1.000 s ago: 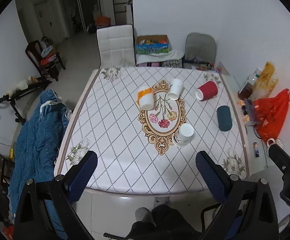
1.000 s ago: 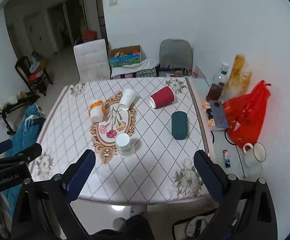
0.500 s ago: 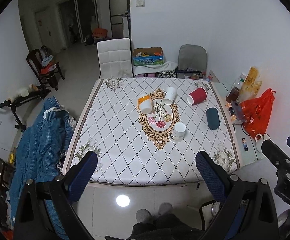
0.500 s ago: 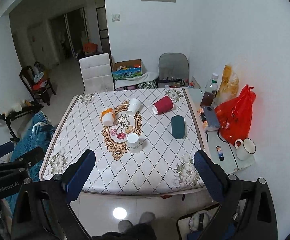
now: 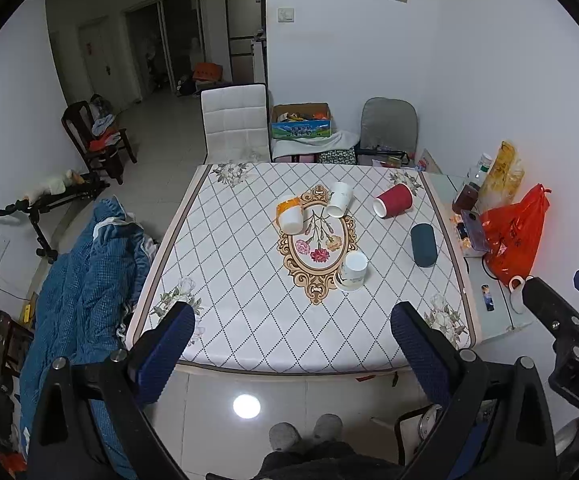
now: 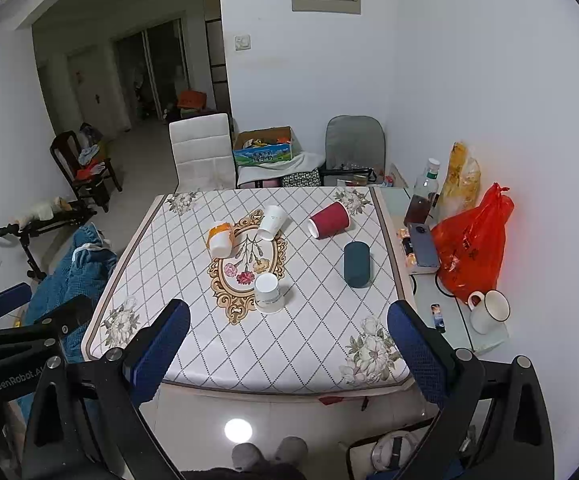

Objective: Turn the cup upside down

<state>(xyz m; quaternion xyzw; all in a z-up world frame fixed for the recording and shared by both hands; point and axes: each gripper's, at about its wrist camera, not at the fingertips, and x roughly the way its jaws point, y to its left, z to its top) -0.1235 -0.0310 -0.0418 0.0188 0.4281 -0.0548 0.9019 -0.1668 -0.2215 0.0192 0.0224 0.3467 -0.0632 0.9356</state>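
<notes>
Approach stage by the look of it, nothing grasped yet, or possibly a stand-off with one flip done. Left gripper (image 5: 289, 354) spread wide, pads empty, held back from the near edge of the table (image 5: 249, 320) and well above it; right gripper (image 6: 289, 350) likewise spread wide, touching nothing, equally far back. Ahead of both grippers, beyond the near half of the cloth, a white cup (image 5: 353, 270) standing mouth down, wider rim on the cloth, already inverted as far as can be judged. Farther ahead, four more lying on their sides: an orange-and-white cup (image 5: 289, 214) to the left, a white paper cup (image 5: 338, 199) beside it, a red cup (image 5: 393, 201) to the right, a dark teal cup (image 5: 423, 245) nearer on the right. Next move probably: advance over the table, pick one toppled cup, close across its wall, lift, turn mouth downward, set down. Light paper walls likely to crush under a hard squeeze.
</notes>
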